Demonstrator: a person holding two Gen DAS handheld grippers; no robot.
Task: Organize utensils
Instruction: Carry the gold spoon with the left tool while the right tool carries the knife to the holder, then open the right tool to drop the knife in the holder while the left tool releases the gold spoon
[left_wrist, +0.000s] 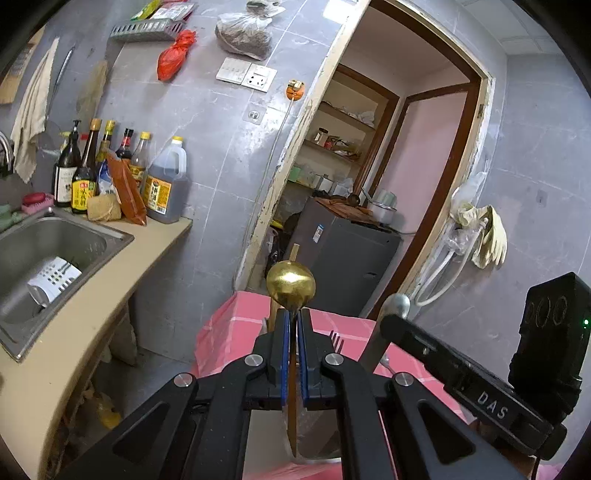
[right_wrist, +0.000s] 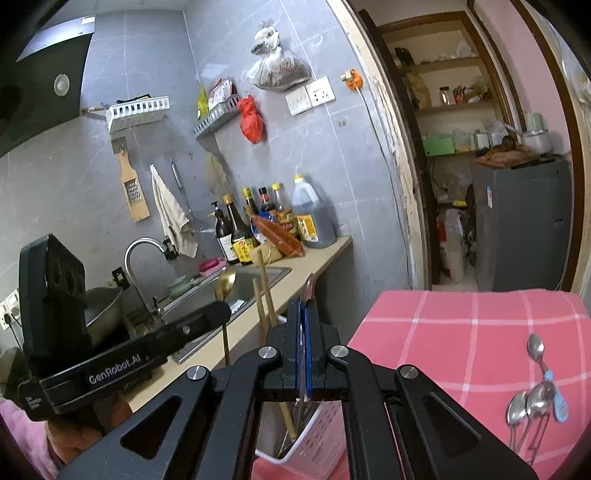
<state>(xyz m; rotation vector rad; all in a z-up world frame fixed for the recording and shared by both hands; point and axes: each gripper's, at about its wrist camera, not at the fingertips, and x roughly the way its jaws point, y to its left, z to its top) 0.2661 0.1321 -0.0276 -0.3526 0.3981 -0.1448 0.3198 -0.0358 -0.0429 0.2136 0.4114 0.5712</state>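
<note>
My left gripper (left_wrist: 293, 317) is shut on a gold spoon (left_wrist: 291, 285), bowl up, its handle running down between the blue pads. My right gripper (right_wrist: 304, 308) is shut on a silver spoon (right_wrist: 308, 290), seen edge-on; the same spoon shows in the left wrist view (left_wrist: 396, 305). Both hold their spoons over a white slotted utensil holder (right_wrist: 314, 435) on the pink checked cloth (right_wrist: 461, 332). Wooden chopsticks (right_wrist: 266, 295) and a fork (left_wrist: 337, 338) stand in the holder. Several silver spoons (right_wrist: 532, 398) lie on the cloth at the right.
A steel sink (left_wrist: 55, 236) with a second white holder (left_wrist: 53, 280) lying in it is at the left. Sauce bottles (left_wrist: 122, 173) stand on the counter (left_wrist: 110, 295). A doorway with a grey fridge (left_wrist: 340, 251) is behind the pink table.
</note>
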